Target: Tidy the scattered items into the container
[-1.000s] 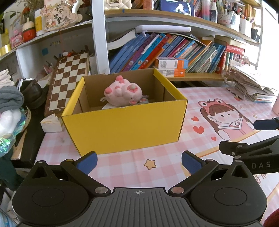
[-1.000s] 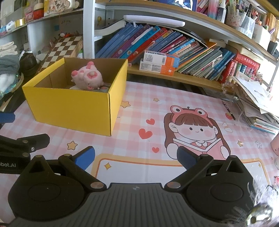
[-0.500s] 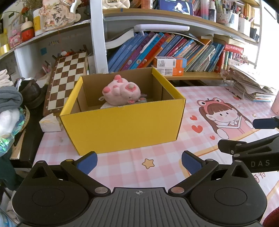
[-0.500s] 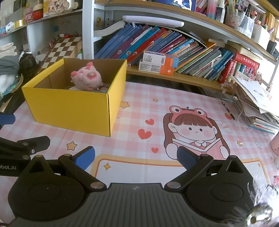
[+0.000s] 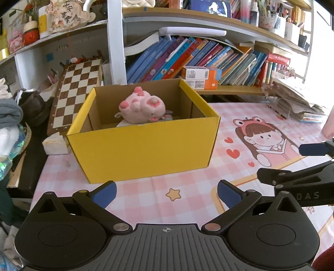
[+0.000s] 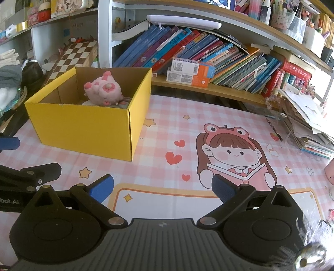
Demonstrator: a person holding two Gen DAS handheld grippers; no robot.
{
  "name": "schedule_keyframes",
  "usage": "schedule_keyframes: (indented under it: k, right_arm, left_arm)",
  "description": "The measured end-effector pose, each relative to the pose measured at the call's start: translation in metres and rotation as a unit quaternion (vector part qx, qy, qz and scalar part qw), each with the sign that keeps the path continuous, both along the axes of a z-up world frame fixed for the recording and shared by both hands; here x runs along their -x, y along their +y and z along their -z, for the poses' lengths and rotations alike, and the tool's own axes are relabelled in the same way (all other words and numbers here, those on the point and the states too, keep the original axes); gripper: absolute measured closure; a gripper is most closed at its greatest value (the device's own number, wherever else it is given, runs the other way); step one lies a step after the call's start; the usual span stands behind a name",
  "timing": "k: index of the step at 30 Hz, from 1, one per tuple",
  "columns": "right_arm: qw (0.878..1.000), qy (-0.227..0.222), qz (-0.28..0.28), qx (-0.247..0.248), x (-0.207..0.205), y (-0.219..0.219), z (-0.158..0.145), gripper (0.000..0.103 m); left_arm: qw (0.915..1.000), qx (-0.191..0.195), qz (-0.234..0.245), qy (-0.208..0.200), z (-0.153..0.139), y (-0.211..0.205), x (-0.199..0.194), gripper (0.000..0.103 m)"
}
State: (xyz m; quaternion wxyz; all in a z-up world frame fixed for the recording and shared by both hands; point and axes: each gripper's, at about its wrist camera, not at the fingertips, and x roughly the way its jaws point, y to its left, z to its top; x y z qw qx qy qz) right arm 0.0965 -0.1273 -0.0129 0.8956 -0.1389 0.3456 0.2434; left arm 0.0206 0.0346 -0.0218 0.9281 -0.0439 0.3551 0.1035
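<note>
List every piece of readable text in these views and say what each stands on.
"DAS": on the right tool's arm, seen from the left wrist view.
"bot.AI": on the left tool's arm, cut off at the frame edge in the right wrist view.
"平安喜樂": on the plaque on the upper shelf.
Book spines and the orange-white boxes: print too small to read.

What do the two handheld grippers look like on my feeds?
Both match: the left gripper and right gripper have matte black bodies, ribbed centre panels, round black discs either side, silver pivot pins, black linkage arms and blue pads. White lettering "DAS" marks the right one's side. No cables visible.
</note>
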Motion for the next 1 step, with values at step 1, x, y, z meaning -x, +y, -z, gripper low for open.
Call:
schedule_keyframes:
  k: [1]
  right_arm:
    - [1.0,0.002,-0.001,0.001,-0.0007,0.0004,0.0006,0.002]
  left_arm:
    - [1.0,0.001,0.0,0.0,0.0007,0.0008,-0.0009,0.0]
